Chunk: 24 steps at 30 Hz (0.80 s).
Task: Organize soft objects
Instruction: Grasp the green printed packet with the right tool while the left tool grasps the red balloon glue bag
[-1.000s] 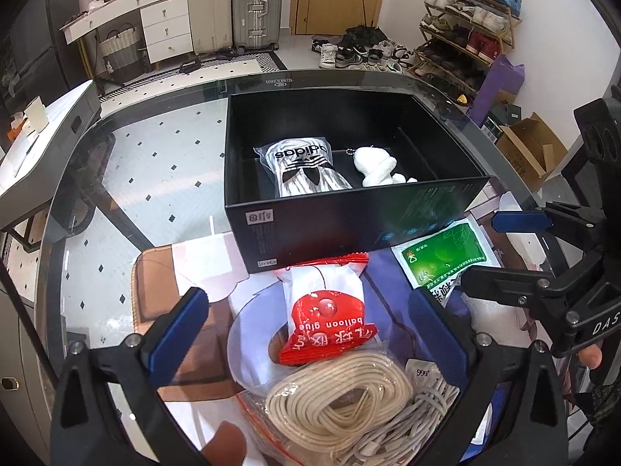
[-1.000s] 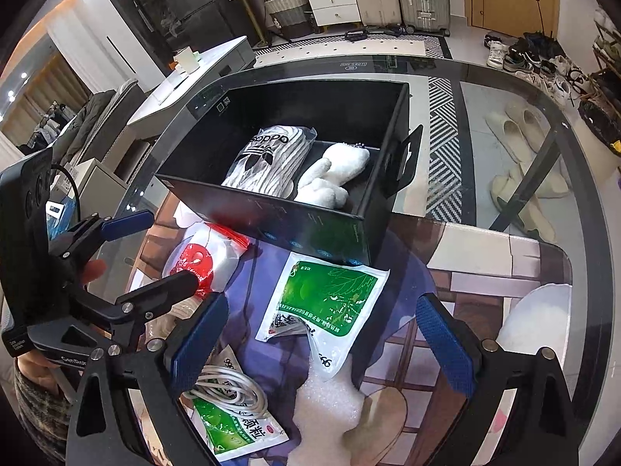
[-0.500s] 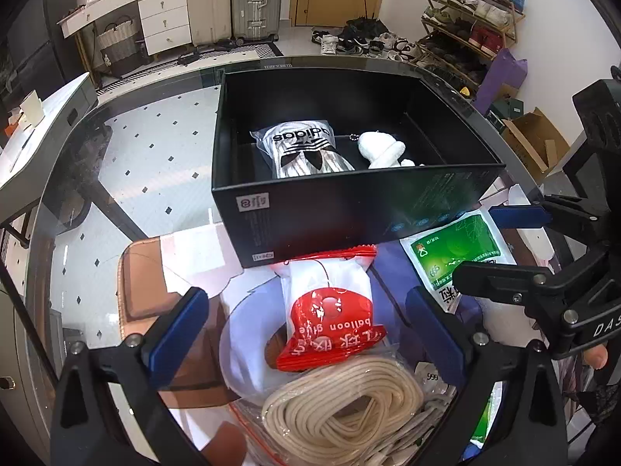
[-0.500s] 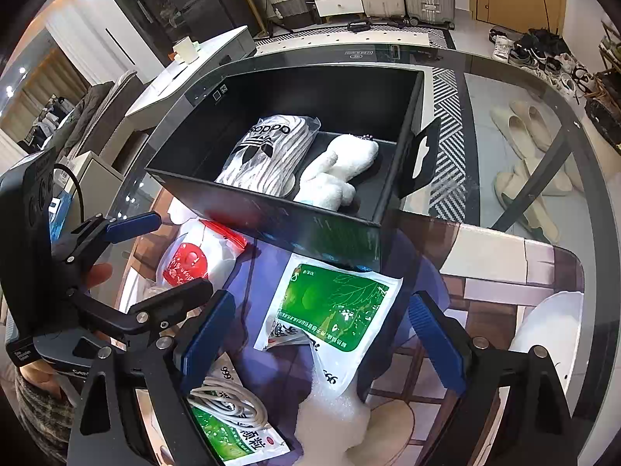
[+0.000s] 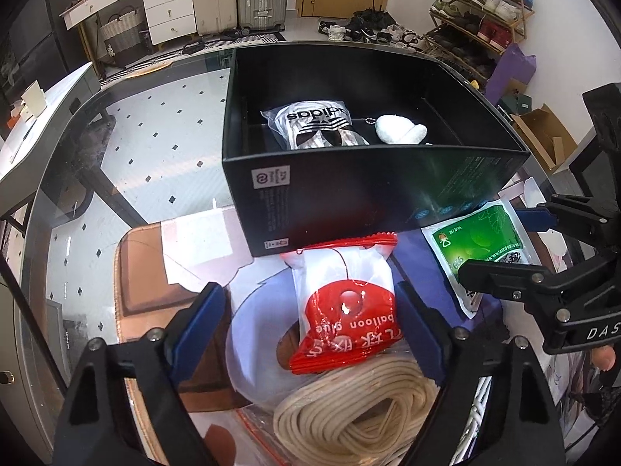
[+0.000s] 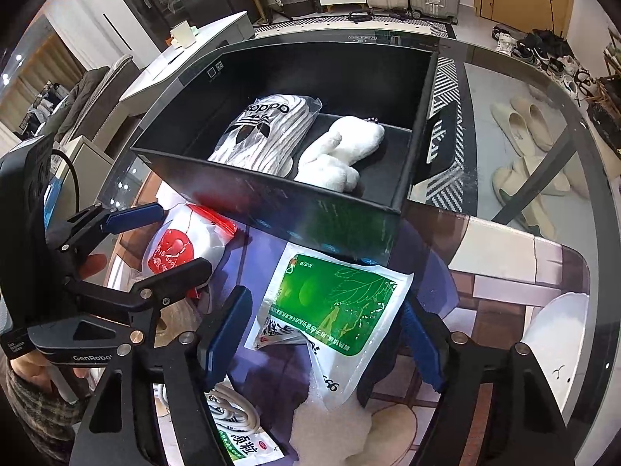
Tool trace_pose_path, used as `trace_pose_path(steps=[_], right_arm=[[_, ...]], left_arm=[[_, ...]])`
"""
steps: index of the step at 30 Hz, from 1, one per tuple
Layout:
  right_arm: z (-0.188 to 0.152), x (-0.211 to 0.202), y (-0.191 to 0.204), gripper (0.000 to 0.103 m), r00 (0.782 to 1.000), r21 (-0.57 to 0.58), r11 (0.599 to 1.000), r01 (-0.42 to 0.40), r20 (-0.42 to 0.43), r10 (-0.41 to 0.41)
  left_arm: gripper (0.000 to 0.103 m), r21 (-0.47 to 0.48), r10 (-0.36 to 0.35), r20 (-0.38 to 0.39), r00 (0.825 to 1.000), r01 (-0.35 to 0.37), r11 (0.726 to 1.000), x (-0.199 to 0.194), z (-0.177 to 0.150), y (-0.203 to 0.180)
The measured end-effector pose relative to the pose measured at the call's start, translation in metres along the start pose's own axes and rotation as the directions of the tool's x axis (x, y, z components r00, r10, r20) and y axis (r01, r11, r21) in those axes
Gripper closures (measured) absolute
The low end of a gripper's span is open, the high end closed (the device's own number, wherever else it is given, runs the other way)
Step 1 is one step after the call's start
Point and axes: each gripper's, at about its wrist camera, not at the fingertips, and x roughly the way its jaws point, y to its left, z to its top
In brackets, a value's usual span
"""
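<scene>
Left gripper [image 5: 310, 310] spread over balloon-glue packet [image 5: 345, 303]; right gripper [image 6: 326, 330] spread over green pouch [image 6: 333, 303] — black box [image 5: 349, 194] ahead.

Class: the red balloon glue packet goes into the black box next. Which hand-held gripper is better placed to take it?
Probably left: the left hand-held gripper is open and straddles the red balloon glue packet. The right hand-held gripper is open over the green packet.

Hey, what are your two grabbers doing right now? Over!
Left gripper open around red balloon-glue packet. Right gripper open over green packet. Black box holds socks, plush. Nothing blocking.
</scene>
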Motion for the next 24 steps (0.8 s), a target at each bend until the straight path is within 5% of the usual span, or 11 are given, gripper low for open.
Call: trace_pose_path(steps=[8,17,24], right_arm=[[0.004,0.004,0.007,0.039,1.0,-0.028,0.999,0.026,-0.006,-0.026],[0.003,0.007,0.015,0.047,0.999,-0.055,0.997,0.046,-0.006,-0.047],[0.0,0.001,0.018,0.071,1.0,-0.067,0.997,0.028,0.005,-0.028]], left_arm=[[0.04,0.02,0.029,0.008,1.0,-0.03,0.999,-0.002,0.001,-0.002],[0.045,0.022,0.046,0.015,0.999,-0.047,0.999,-0.003,-0.001,0.001],[0.056,0.003,0.053,0.016,0.998,-0.053,0.999,-0.005,-0.002,0.006]])
